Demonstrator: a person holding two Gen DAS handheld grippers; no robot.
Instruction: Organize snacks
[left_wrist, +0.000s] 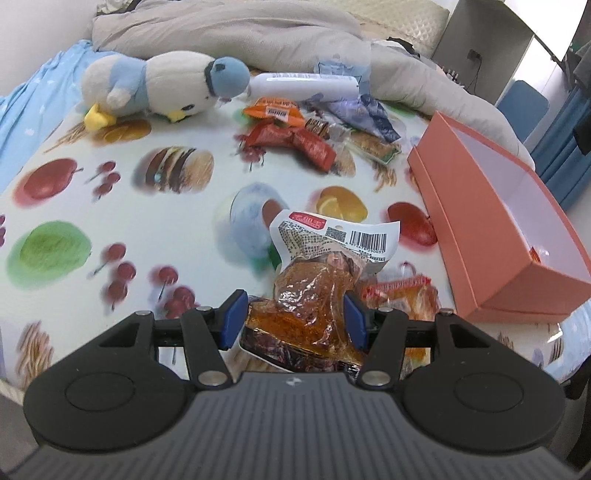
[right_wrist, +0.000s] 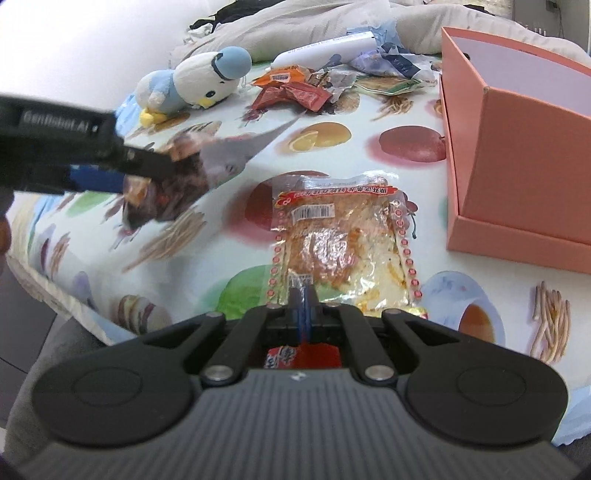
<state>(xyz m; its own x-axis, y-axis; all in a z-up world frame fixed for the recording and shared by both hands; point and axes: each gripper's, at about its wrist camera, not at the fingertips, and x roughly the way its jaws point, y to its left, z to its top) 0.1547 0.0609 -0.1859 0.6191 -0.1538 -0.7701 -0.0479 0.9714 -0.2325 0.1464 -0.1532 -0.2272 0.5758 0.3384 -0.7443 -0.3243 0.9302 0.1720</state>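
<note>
While the left gripper (left_wrist: 293, 319) carries its brown meat packet (left_wrist: 314, 291) clamped at centre frame, the right gripper (right_wrist: 303, 301), pinched tight on the flat packet's (right_wrist: 341, 236) near edge, should lift gently toward the pink box (right_wrist: 517, 147) at right.

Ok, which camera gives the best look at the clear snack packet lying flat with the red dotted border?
The right wrist view: the flat packet lies whole in the centre, its near edge pinched in the right gripper. The left wrist view shows only part of it, behind the held snack.
</note>
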